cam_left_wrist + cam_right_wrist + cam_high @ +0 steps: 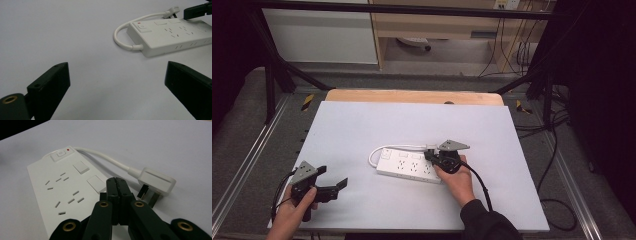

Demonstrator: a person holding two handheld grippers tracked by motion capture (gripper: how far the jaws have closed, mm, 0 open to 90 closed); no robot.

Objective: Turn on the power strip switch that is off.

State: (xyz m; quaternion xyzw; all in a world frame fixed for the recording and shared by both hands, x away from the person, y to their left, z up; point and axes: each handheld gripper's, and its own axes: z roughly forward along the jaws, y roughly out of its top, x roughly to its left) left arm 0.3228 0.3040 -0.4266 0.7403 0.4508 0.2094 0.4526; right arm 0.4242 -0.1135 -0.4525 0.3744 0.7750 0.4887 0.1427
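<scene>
It looked like a lab or recording workspace. A white table point(362, 125) stood inside a black metal frame point(272, 75) on grey carpet, cables point(557, 150) trailed over the floor at the right (some ran up to a wall socket), and plain wooden furniture point(437, 25) lined the back.

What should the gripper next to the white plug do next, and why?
Probably open the right gripper and ease it toward the plug. Its jaws are pressed shut with nothing between them, resting over the power strip, and the plug lies loose on the table just beside the tips, prongs showing.
</scene>
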